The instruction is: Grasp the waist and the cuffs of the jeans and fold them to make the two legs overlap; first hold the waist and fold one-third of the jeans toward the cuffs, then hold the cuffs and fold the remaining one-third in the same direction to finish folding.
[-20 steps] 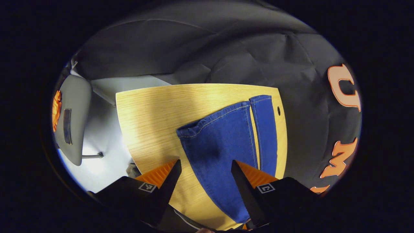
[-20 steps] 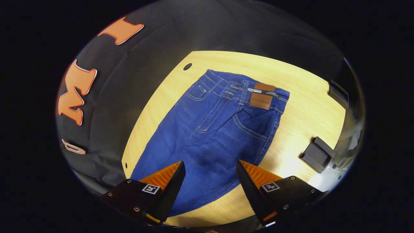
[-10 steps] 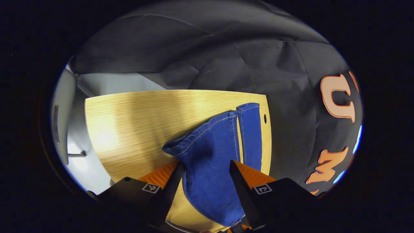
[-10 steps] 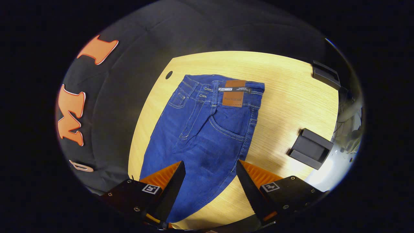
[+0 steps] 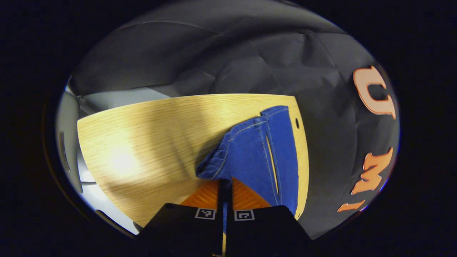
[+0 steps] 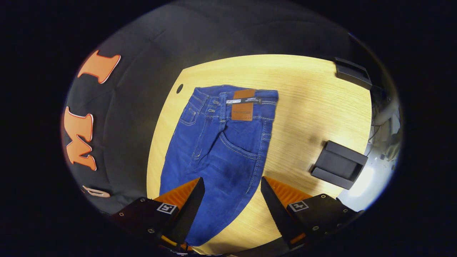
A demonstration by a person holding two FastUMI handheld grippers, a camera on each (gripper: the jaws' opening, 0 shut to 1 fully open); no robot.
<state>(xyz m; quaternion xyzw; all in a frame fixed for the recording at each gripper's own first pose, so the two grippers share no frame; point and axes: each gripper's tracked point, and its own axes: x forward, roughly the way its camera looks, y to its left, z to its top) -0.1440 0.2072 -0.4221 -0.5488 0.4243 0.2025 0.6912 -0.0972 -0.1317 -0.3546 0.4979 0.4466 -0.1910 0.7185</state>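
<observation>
Jeans (image 6: 221, 150) are bright blue denim with pale contrast stitching, lying on the light wood bench (image 6: 314, 100). In your right gripper view you get the waist end: brown leather patch (image 6: 242, 110) on the waistband, a back pocket seam curving below it, and the fabric mostly flat with a darker shadowy patch lower down. In your left gripper view you get the cuff end (image 5: 250, 153), and the nearer leg's cuff (image 5: 214, 164) is bunched and lifted off the wood, while the other leg lies flat beside it near the bench edge.

Your left hand-held gripper (image 5: 225, 189) has its fingers pinched nearly together with a sliver of blue denim showing between them, so it's clamped on that cuff. Your right hand-held gripper (image 6: 232, 200) is spread wide above the thigh area, touching nothing as far as I can tell.

Hard to see: the middle of the jeans is cut off behind the fingers in both views, and the patch lettering is too small to make out.

Count: one pair of jeans, two legs, two dark blocky objects (image 6: 339, 164) on the bench's right side, and one small hole (image 6: 179, 88) in the bench near the waist.
</observation>
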